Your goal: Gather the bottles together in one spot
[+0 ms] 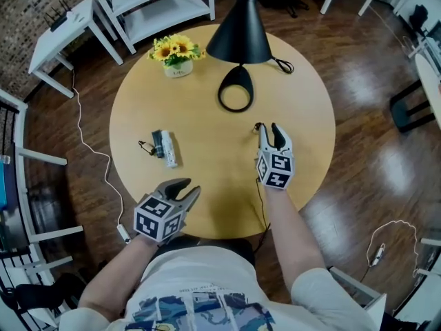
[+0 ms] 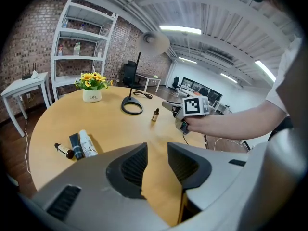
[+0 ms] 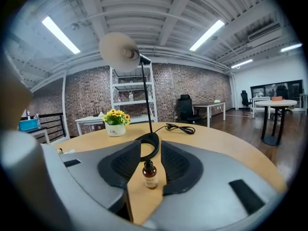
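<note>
A round wooden table (image 1: 207, 164), seen from above. The right gripper (image 1: 268, 126) sits low over it, jaws apart around a small upright amber bottle (image 3: 149, 174), with the pads clear of it. The left gripper (image 1: 191, 187) hovers over the near edge, jaws narrow and empty. Well to the left, a white bottle (image 1: 169, 150), a dark tube (image 1: 158, 143) and a tiny bottle (image 1: 146, 147) lie side by side.

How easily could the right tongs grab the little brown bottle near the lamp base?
Yes, probably easily: the right tongs straddle the brown bottle, which stands upright between their open jaws, apparently untouched. Nothing lies between; the lamp base sits beyond it.
</note>
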`<state>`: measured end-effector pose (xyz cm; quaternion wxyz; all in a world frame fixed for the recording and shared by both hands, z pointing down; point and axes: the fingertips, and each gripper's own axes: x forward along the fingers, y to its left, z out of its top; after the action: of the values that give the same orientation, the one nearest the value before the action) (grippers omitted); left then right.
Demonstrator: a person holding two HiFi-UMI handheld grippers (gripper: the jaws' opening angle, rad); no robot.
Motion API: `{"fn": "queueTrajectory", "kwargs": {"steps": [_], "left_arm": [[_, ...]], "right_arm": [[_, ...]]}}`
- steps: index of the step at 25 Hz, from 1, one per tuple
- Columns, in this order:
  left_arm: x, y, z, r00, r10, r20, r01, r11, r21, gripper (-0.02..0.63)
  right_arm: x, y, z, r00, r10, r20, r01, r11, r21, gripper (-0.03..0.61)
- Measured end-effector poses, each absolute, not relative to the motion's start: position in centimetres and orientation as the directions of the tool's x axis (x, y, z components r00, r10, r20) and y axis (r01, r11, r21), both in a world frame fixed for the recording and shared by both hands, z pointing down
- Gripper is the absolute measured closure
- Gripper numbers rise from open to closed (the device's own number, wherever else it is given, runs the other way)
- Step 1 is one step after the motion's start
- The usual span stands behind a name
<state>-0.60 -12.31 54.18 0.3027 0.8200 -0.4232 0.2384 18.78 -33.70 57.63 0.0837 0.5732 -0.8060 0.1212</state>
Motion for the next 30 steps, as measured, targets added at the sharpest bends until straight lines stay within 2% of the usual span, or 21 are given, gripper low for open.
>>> {"fn": "queueTrajectory", "kwargs": {"steps": [10, 20, 30], "left_arm": [[1.3, -12.0, 52.3, 0.585, -0.535, 0.610, -0.799, -0.510, 0.319, 0.476], [-0.9, -8.9, 50.2, 0.588, -0.570, 0.574, -0.798, -0.527, 0.294, 0.476], [-6.6, -3.4, 50.5, 0.622, -0.550, 0.557, -0.766, -0.575, 0.287, 0.476]], "right_arm": [[22.1, -23.1, 50.8, -0.342, -0.909, 0.240, -0.940, 0.328, -0.094, 0.420], [22.4, -10.1, 47.0, -0.343, -0.873, 0.347, -0.938, 0.334, -0.087, 0.420], [18.5, 0.0, 45.2, -0.292, -0.854, 0.430, -0.952, 0.302, -0.046, 0.420]]}}
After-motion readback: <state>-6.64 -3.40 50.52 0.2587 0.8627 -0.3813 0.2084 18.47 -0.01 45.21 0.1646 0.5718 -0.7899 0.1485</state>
